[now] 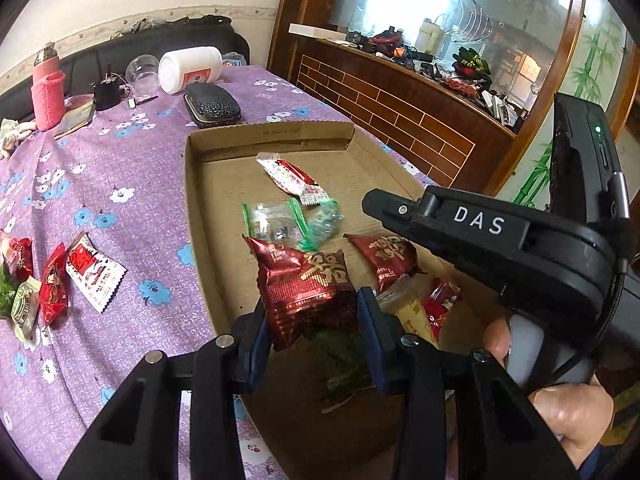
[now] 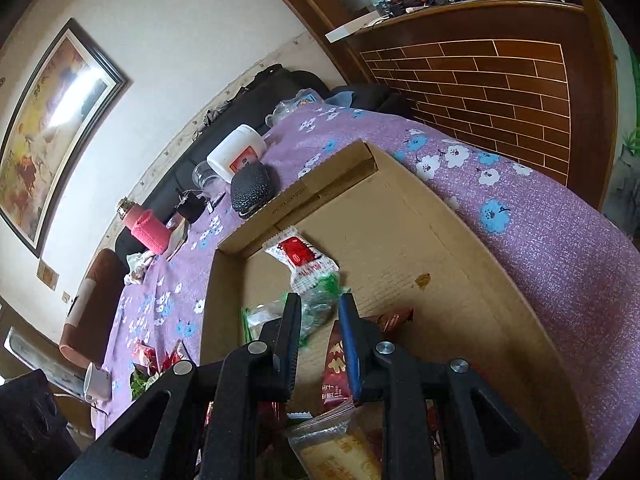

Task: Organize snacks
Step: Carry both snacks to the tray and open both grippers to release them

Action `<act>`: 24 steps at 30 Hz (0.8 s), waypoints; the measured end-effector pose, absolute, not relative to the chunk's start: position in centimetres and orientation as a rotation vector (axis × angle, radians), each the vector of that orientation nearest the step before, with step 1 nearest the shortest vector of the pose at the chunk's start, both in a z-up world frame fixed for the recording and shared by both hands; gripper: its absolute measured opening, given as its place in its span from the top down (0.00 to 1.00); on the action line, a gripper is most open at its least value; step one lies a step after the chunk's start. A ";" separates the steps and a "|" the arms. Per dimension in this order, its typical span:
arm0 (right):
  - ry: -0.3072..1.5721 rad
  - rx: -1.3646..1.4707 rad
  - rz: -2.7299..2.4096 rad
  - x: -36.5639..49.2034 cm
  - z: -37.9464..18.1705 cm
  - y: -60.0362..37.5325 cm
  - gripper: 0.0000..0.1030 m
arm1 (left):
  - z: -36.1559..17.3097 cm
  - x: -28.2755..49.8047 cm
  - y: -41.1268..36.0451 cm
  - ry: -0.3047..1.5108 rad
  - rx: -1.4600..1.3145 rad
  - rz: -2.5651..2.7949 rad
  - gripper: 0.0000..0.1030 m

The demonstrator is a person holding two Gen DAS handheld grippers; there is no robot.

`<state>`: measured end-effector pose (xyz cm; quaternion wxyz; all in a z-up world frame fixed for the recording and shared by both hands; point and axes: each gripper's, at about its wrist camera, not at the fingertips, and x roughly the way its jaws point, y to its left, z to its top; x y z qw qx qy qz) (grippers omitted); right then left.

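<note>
In the left wrist view my left gripper (image 1: 312,320) is shut on a dark red snack packet (image 1: 306,280), held over the near end of a shallow cardboard box (image 1: 200,208). Lying in the box are a white-and-red packet (image 1: 292,178), clear green-striped wrappers (image 1: 280,224), another dark red packet (image 1: 390,258), a yellow packet (image 1: 404,306) and a small red candy (image 1: 440,304). My right gripper (image 1: 370,204) reaches in from the right. In the right wrist view, my right gripper (image 2: 320,332) hovers over the wrappers (image 2: 316,308). Its jaws stand a narrow gap apart with nothing between them.
Several loose snacks (image 1: 92,272) lie on the purple flowered cloth (image 1: 120,152) left of the box. At the far end stand a white jar (image 1: 190,68), a black case (image 1: 212,104), a plastic cup (image 1: 142,72) and a pink bottle (image 1: 48,92). A wooden counter (image 1: 400,100) runs along the right.
</note>
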<state>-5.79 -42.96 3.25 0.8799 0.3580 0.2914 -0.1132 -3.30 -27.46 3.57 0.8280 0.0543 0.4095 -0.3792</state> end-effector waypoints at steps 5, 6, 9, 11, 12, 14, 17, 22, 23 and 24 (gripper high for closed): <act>0.594 0.748 -0.235 -6.0 3.4 -43.0 0.80 | 3.6 -3.1 -27.5 0.872 0.107 -0.805 0.63; 0.592 0.746 -0.235 -6.0 3.5 -42.9 0.80 | 3.6 -3.1 -27.6 0.872 0.107 -0.806 0.63; 0.584 0.747 -0.235 -6.2 3.6 -42.9 0.80 | 3.4 -3.0 -28.0 0.890 0.115 -0.806 0.56; 0.580 0.749 -0.238 -6.4 3.7 -42.9 0.80 | 3.4 -2.9 -27.9 0.892 0.101 -0.801 0.46; 0.577 0.749 -0.240 -6.5 3.7 -43.0 0.80 | 3.5 -2.9 -27.7 0.890 0.094 -0.797 0.44; 0.573 0.746 -0.242 -6.5 3.8 -43.0 0.80 | 3.7 -2.8 -27.4 0.887 0.079 -0.796 0.39; 0.569 0.733 -0.245 -6.5 3.9 -42.8 0.80 | 4.2 -2.8 -26.9 0.882 0.059 -0.802 0.38; 0.552 0.708 -0.242 -6.7 4.4 -42.4 0.80 | 5.0 -3.2 -26.1 0.869 0.052 -0.809 0.38; 0.548 0.702 -0.238 -6.7 4.5 -42.2 0.80 | 5.2 -3.2 -25.9 0.867 0.049 -0.808 0.38; 0.543 0.696 -0.236 -6.7 4.5 -42.1 0.80 | 5.4 -3.3 -25.6 0.864 0.045 -0.806 0.38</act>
